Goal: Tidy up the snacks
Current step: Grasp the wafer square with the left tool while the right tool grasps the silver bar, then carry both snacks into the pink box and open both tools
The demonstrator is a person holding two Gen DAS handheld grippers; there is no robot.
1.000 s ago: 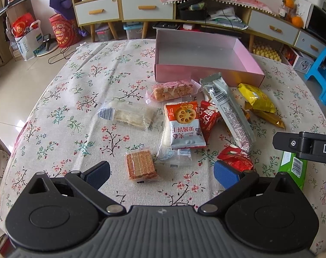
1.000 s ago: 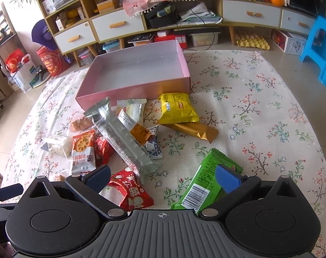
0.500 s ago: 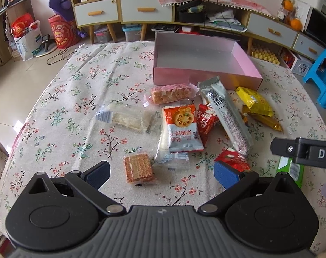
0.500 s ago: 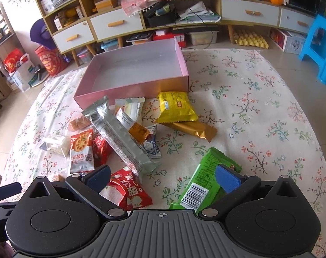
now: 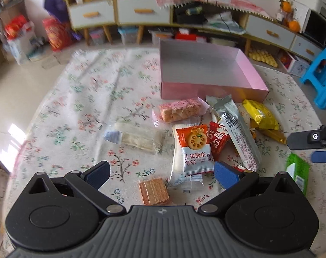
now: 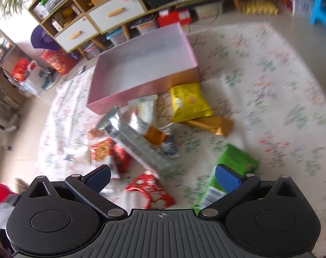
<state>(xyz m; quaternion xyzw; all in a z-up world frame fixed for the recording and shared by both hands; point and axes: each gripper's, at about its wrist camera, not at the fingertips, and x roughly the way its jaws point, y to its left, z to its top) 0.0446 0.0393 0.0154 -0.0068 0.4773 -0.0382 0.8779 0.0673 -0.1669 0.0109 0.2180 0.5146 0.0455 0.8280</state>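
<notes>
Several snack packets lie on the floral tablecloth in front of an empty pink box [image 5: 206, 90] [image 6: 141, 64]. My left gripper [image 5: 162, 175] is open and empty above an orange wafer packet [image 5: 153, 191], with a red-and-white biscuit packet [image 5: 194, 148] just ahead. My right gripper [image 6: 162, 176] is open and empty above a red packet [image 6: 151, 190], with a green packet [image 6: 229, 167] under its right finger. A long silver packet [image 6: 139, 142] [image 5: 238, 135], a yellow packet [image 6: 188, 102] and a gold bar [image 6: 212, 124] lie near the box. The right gripper's fingers [image 5: 309, 138] show at the left view's right edge.
A pink-wrapped cake [image 5: 180, 109] and a clear cracker packet [image 5: 139, 136] lie left of the pile. Cabinets with drawers [image 5: 141, 10] stand behind the table. A blue stool [image 5: 322, 75] stands at the far right. The table's edge curves along the left.
Both grippers have moved, and both views are blurred by motion. The right view has tilted and swung. The left gripper has come lower and closer to the wafer packet. Both stay open.
</notes>
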